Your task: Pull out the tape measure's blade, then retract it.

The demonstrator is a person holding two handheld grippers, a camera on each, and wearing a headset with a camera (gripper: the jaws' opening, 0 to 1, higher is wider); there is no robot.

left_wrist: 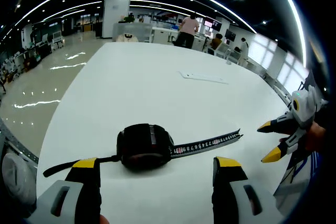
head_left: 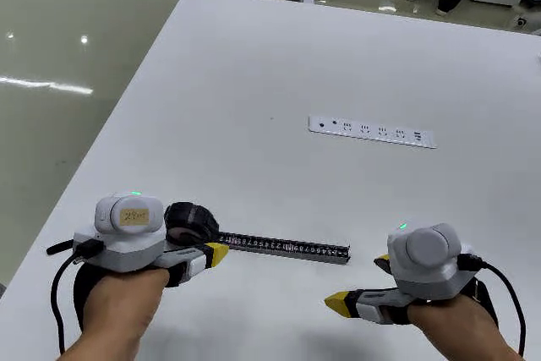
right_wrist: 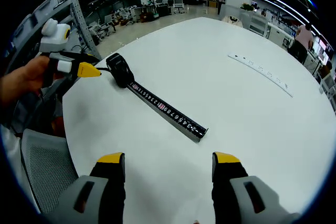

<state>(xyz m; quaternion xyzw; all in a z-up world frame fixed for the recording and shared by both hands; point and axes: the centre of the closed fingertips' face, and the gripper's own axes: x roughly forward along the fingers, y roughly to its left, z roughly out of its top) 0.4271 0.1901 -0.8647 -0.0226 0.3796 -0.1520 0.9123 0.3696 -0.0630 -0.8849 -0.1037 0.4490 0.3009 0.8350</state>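
Observation:
A black tape measure (head_left: 191, 222) (left_wrist: 145, 146) (right_wrist: 119, 70) lies on the white table (head_left: 338, 65), its dark blade (head_left: 283, 248) (left_wrist: 207, 144) (right_wrist: 168, 110) pulled out to the right and lying flat. My left gripper (head_left: 218, 253) (left_wrist: 156, 169) stands open just in front of the case, touching nothing. My right gripper (head_left: 338, 303) (right_wrist: 163, 163) is open too, a short way in front of the blade's end (right_wrist: 199, 132), with nothing between its fingers. A thin black strap (left_wrist: 63, 168) trails from the case.
A white power strip (head_left: 372, 132) (left_wrist: 203, 78) (right_wrist: 262, 72) lies flat further back on the table. The table's left edge (head_left: 101, 133) drops to a shiny floor. People stand past the far end (left_wrist: 186, 30).

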